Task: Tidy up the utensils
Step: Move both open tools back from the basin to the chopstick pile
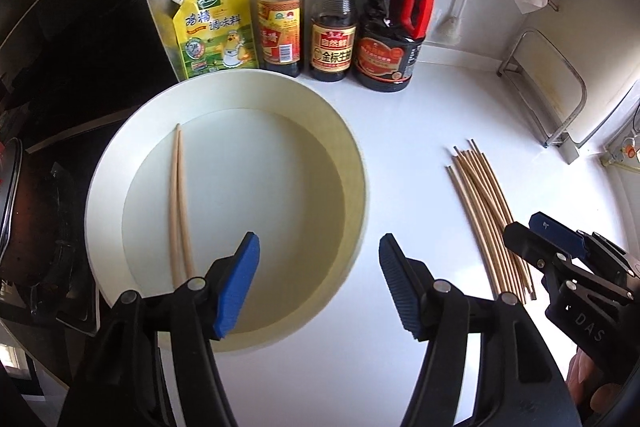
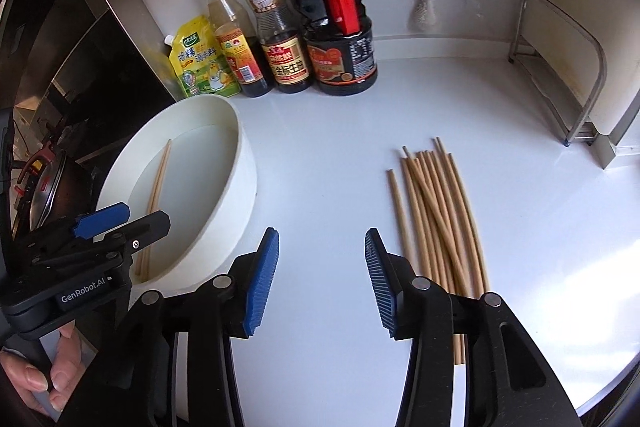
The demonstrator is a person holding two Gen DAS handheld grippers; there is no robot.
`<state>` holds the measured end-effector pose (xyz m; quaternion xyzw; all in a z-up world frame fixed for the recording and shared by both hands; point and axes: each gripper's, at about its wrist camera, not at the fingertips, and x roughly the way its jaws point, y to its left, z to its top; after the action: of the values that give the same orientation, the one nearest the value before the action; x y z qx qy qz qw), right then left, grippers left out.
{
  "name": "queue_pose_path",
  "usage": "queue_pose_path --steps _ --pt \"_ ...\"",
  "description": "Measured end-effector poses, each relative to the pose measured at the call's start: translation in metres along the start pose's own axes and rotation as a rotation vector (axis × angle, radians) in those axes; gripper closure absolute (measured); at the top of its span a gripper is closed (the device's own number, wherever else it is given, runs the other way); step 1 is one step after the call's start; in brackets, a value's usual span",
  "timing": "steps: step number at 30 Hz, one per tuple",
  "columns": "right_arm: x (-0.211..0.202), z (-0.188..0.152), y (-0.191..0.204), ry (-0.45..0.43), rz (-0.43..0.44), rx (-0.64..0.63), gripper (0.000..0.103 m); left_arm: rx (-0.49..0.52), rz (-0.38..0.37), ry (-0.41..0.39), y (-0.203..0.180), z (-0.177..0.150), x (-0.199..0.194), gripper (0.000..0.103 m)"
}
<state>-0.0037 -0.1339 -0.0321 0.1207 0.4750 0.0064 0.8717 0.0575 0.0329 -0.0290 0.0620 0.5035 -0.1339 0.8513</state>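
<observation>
The left claw (image 1: 320,283) is hanging spread over the near rim of the basin (image 1: 100,195), nothing between its blue pads. In the left wrist view the basin is filling the centre-left of the frame, and one pair of chopsticks (image 1: 178,203) is lying inside it along the left side of the floor, the two sticks side by side, their near ends hidden behind the claw's left finger.

The right claw (image 2: 322,281) is also standing spread and empty, hovering over bare counter (image 2: 520,227). In the right wrist view it is sitting at lower centre, with the basin to its left and the loose pile (image 2: 438,215) of chopsticks just to its right. The pile is lying flat on the counter at centre right, sticks roughly parallel and a few crossing, the near ends running under the claw's right finger. In the left wrist view the right claw is showing at the lower right edge, beside the near end of the pile.

A hand (image 2: 44,375) is gripping the left claw's handle at the lower left of the right wrist view.

Along the back wall, at upper centre, a yellow pouch (image 1: 216,31) and three bottles (image 1: 334,3) are standing in a row just behind the basin. A metal rack (image 1: 548,83) is standing at upper right.
</observation>
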Motion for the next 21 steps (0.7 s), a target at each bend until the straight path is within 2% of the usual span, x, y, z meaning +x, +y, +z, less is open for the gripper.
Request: queue_pose_path --steps 10,21 --pt "-0.015 -0.012 -0.059 0.019 -0.059 0.037 0.06 0.044 -0.047 0.025 -0.058 -0.01 0.009 0.042" --pt "-0.023 -0.023 -0.107 0.034 -0.1 0.048 0.056 0.072 -0.074 0.06 -0.103 -0.024 0.025 0.04"
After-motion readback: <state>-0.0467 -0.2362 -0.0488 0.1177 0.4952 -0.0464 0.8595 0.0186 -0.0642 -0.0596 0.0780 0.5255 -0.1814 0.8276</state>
